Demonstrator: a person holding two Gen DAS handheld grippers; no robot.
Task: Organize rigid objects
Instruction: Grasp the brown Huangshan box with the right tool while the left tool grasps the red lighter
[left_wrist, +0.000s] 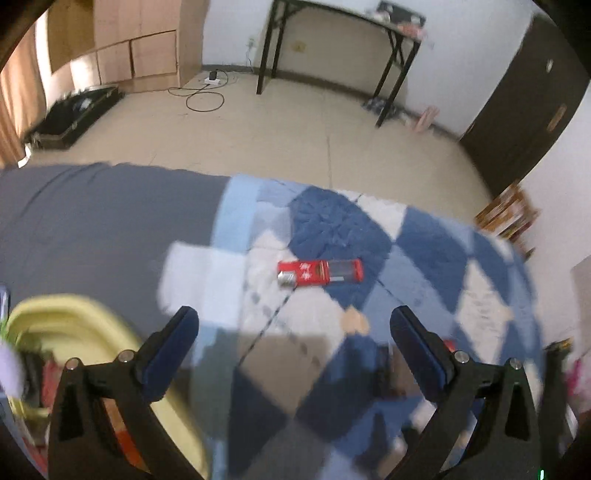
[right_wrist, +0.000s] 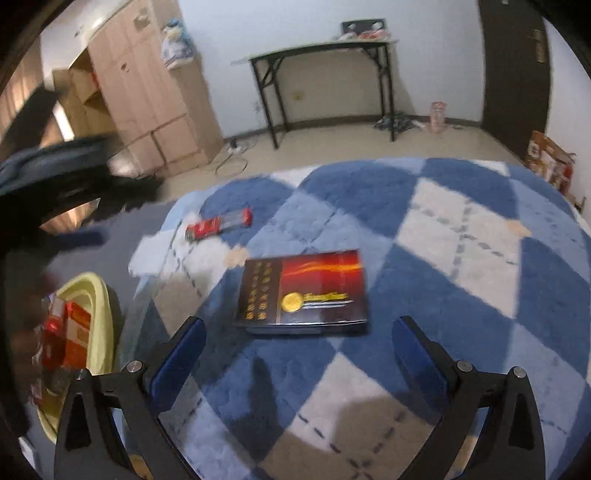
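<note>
while both tongs stand apart and hold nothing, the scene reads as a pick step not yet begun. the left gripper (left_wrist: 293, 325) hovers above the rug (left_wrist: 461, 236), fingers spread wide, pointing toward the red box (left_wrist: 320, 273), which lies flat on the rug well ahead of the tips. the right gripper (right_wrist: 298, 334) is likewise spread, with the dark box (right_wrist: 303, 291) lying flat just ahead of its tips; the wide opening suits that broad box, judged by its span between the fingers. the red box (right_wrist: 218, 225) also shows in the right view, beyond the dark box and to its left. the yellow bin (right_wrist: 99, 317) sits at the left edge of the rug, partly on the grey sheet (left_wrist: 92, 221), and already holds red items, so it is probably the collecting place. both boxes lie outside it. the bin's nearness to the left gripper suggests that side carries the red box. the bin's contents are blurred.
</note>
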